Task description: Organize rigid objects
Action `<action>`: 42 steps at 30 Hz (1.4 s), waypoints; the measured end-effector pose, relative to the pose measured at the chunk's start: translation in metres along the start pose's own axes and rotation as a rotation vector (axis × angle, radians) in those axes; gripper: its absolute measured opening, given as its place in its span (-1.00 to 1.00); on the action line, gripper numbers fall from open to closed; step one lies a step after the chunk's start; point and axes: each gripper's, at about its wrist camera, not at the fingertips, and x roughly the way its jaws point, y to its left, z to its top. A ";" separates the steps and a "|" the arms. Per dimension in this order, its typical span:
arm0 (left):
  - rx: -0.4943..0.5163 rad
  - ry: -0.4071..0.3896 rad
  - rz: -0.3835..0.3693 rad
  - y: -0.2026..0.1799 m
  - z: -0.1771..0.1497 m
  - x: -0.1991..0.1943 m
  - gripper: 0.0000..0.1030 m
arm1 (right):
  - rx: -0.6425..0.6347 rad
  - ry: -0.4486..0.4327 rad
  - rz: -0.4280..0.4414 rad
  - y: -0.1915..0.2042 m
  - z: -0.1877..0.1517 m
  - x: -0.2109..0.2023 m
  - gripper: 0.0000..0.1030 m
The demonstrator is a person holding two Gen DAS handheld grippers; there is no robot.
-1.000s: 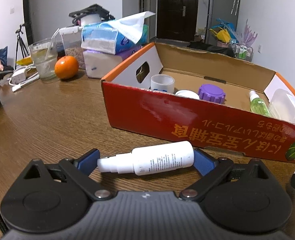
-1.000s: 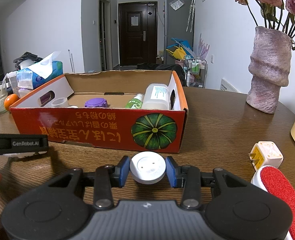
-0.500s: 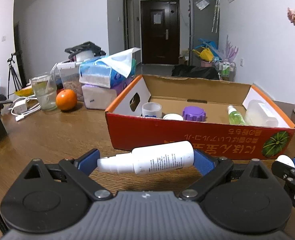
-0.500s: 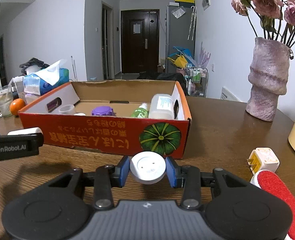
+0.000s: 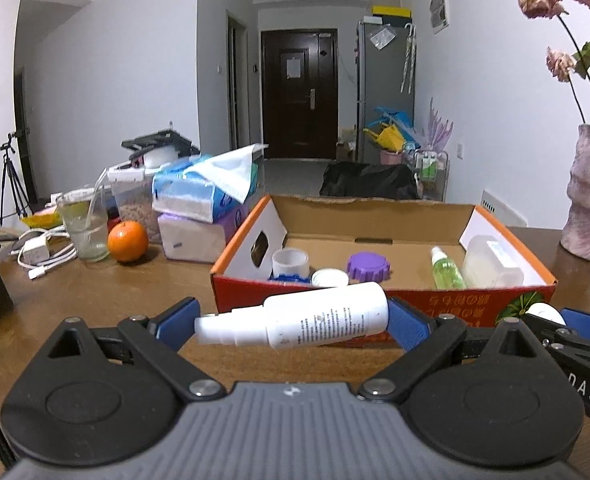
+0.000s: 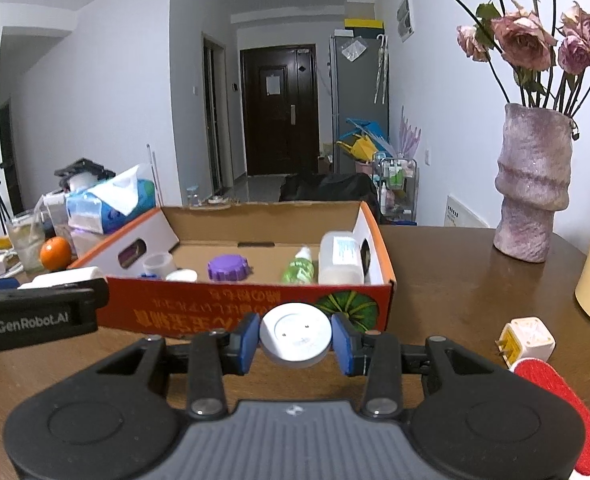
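I have both loads clamped: the left gripper (image 5: 291, 322) grips a white plastic spray bottle (image 5: 295, 320) lengthwise between its blue pads, nozzle toward the left pad, and the right gripper (image 6: 295, 340) is clenched on a flat white round lid (image 6: 295, 339). Compared with a second ago, both hands have risen and the red-fronted cardboard box (image 5: 383, 304) has dropped in my view, so I now look over its front wall from both cameras instead of facing it. Straight ahead of the left gripper, inside the box, lie a white cup (image 5: 291, 263), a purple ribbed cap (image 5: 368, 266), a small green bottle (image 5: 447, 268) and a clear plastic jug (image 5: 491, 264). I judge both items are now high enough to clear the rim, so the next step is carrying them forward and dropping them in, taking care the bottle's long axis does not catch the wall.
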 end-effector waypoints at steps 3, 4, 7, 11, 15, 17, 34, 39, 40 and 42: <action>0.000 -0.013 -0.004 0.001 0.005 0.001 0.94 | 0.014 -0.013 0.000 0.002 0.005 0.001 -0.25; -0.001 -0.016 -0.007 0.001 0.007 0.003 0.94 | 0.019 -0.017 -0.001 0.002 0.007 0.001 -0.25; 0.000 -0.022 -0.009 0.001 0.011 0.007 0.94 | 0.029 -0.030 -0.008 0.004 0.012 0.004 -0.25; 0.000 -0.027 -0.014 0.001 0.017 0.015 0.94 | 0.038 -0.042 -0.012 0.005 0.019 0.010 -0.25; 0.003 -0.039 -0.012 0.001 0.022 0.022 0.94 | 0.042 -0.052 -0.023 0.006 0.025 0.018 -0.25; 0.006 -0.043 -0.011 0.001 0.024 0.026 0.94 | 0.042 -0.058 -0.029 0.006 0.028 0.022 -0.25; 0.042 -0.074 0.056 -0.012 0.039 0.061 0.94 | 0.021 -0.075 -0.049 0.012 0.050 0.061 -0.25; 0.056 -0.087 0.079 -0.018 0.042 0.071 0.94 | 0.016 -0.074 -0.055 0.012 0.055 0.074 -0.25; 0.059 -0.090 0.082 -0.019 0.043 0.073 0.94 | 0.016 -0.073 -0.056 0.012 0.056 0.076 -0.25; 0.063 -0.093 0.085 -0.022 0.044 0.077 0.94 | 0.016 -0.071 -0.057 0.011 0.058 0.081 -0.25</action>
